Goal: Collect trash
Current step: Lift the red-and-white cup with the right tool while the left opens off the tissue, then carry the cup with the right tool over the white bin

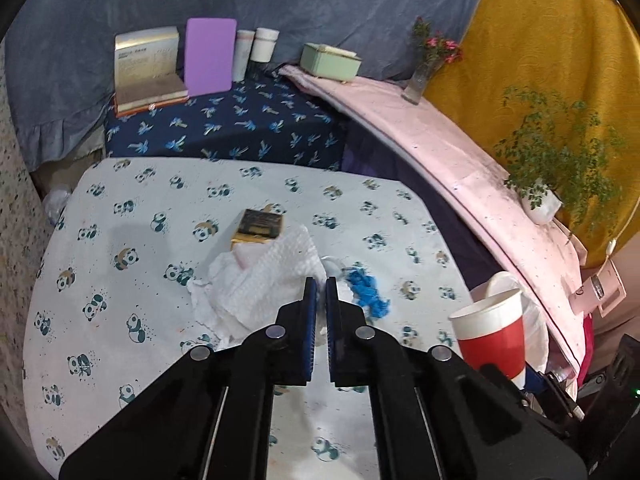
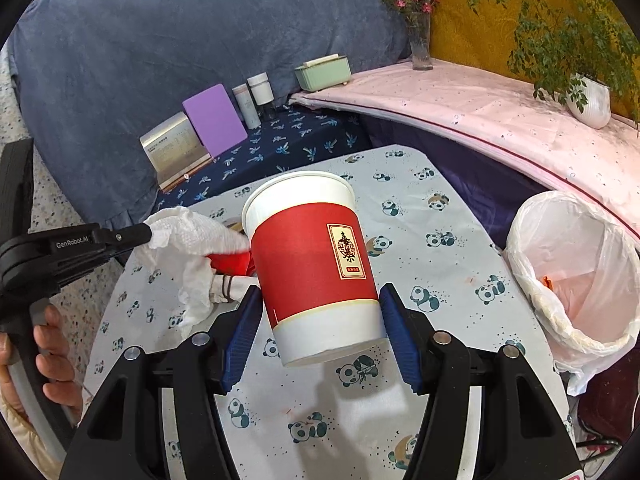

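The lined bin (image 2: pixel 572 280) is waiting at three o'clock on the panda worktop (image 2: pixel 440 208). The right tool (image 2: pixel 320 312) is clamping the red paper cup (image 2: pixel 312 264), mouth tilting toward eleven o'clock. The left tool (image 1: pixel 320 284), nearly closed, is pinching a crumpled paper towel (image 1: pixel 260 280). Judging by this, both loads next need carrying over the bin and releasing.

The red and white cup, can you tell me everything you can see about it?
The paper cup is white with a wide red band and a gold-framed label on its side. It looks empty and undamaged, its rim open at the top. It tilts slightly, lifted above the panda-print cloth, held between the blue pads of the right gripper, which press its lower sides. A crumpled white tissue sits just behind it.
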`<state>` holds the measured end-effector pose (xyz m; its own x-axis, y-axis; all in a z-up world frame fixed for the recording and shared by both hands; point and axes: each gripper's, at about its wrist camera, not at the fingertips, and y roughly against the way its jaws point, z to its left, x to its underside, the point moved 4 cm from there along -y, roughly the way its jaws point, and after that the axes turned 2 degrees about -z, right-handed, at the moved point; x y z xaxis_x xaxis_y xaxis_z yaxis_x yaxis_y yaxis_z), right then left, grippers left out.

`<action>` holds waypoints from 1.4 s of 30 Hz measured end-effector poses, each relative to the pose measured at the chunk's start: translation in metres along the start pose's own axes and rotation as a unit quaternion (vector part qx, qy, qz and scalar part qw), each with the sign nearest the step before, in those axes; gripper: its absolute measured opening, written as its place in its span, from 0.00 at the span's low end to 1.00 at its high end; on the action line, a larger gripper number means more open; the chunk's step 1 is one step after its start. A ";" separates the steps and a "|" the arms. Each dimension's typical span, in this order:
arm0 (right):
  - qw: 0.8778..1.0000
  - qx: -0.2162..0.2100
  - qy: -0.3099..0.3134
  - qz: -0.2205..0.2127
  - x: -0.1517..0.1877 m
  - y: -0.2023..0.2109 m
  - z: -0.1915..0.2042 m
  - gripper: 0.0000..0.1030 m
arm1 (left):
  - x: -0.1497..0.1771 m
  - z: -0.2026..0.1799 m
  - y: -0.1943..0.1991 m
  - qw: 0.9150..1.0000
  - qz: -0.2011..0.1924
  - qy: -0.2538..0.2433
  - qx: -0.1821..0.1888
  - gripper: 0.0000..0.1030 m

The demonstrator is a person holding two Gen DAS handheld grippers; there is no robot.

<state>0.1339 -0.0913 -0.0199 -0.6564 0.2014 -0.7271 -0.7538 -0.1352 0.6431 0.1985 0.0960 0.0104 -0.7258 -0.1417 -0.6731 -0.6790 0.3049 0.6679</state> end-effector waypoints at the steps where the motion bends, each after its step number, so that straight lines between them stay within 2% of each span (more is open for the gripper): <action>1: 1.000 0.000 -0.001 -0.003 0.000 0.004 -0.001 0.56 | 0.000 -0.006 0.003 1.000 -0.001 -0.002 0.005 0.04; 12: 0.999 0.017 -0.026 -0.032 0.004 0.046 -0.034 0.56 | 0.025 -0.085 0.016 0.997 0.010 -0.059 0.048 0.04; 23: 0.994 0.060 -0.072 -0.047 0.011 0.076 -0.098 0.56 | 0.047 -0.165 0.005 0.989 0.031 -0.116 0.090 0.04; 29: 0.989 0.088 -0.101 -0.058 0.014 0.091 -0.140 0.56 | 0.055 -0.209 -0.008 0.982 0.045 -0.143 0.114 0.04; 42: 0.971 0.151 -0.172 -0.073 0.030 0.117 -0.233 0.56 | 0.067 -0.326 -0.049 0.960 0.071 -0.207 0.175 0.04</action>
<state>0.0189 -0.3276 -0.0227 -0.4550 0.5163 -0.7255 -0.7599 0.1996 0.6187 0.1475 -0.2357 0.0361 -0.6530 0.2889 -0.7001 -0.4453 0.6013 0.6634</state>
